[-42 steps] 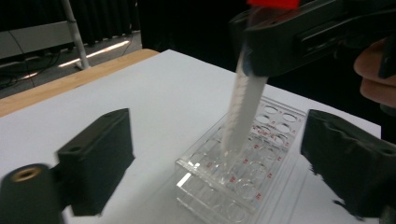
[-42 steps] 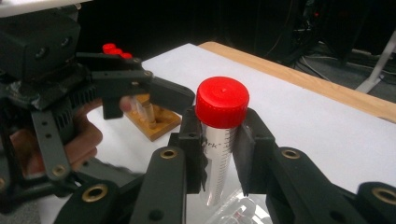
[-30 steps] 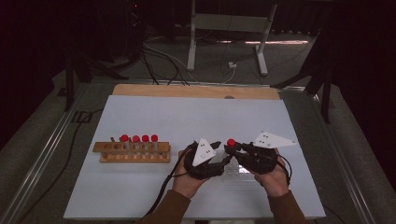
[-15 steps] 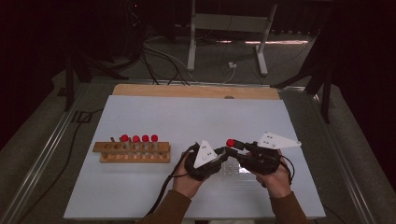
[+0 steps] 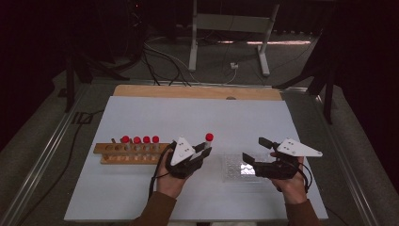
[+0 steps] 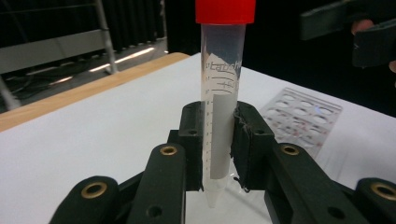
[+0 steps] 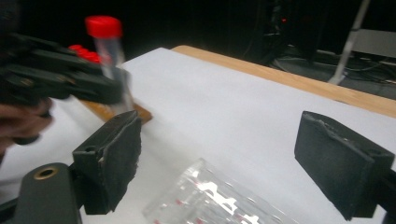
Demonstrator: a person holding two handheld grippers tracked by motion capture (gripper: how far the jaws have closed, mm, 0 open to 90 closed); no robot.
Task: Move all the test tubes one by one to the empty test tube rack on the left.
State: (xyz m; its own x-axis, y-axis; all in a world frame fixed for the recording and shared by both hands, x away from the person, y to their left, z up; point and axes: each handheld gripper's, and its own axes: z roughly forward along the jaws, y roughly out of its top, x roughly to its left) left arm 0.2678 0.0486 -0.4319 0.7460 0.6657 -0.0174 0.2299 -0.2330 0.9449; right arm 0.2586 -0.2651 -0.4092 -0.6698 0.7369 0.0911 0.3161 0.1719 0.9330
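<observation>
My right gripper [image 5: 251, 149] has just opened its jaws and let go of the red-capped tube [image 6: 220, 93], which my left gripper [image 5: 203, 151] now clamps upright alone over the worktop [image 5: 141, 113], between the wooden rack [image 5: 129, 153] (probably its destination) and the clear tray [image 5: 240, 167].

five red-capped tubes [image 5: 208, 139], two racks [image 5: 127, 154]

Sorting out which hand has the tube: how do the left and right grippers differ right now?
The left gripper is shut on the red-capped tube, held upright; the right gripper holds nothing, its jaws having just been opening. The left is beside the wooden rack; the right is over the clear plastic rack. Both are black, with a grey plate on top.
</observation>
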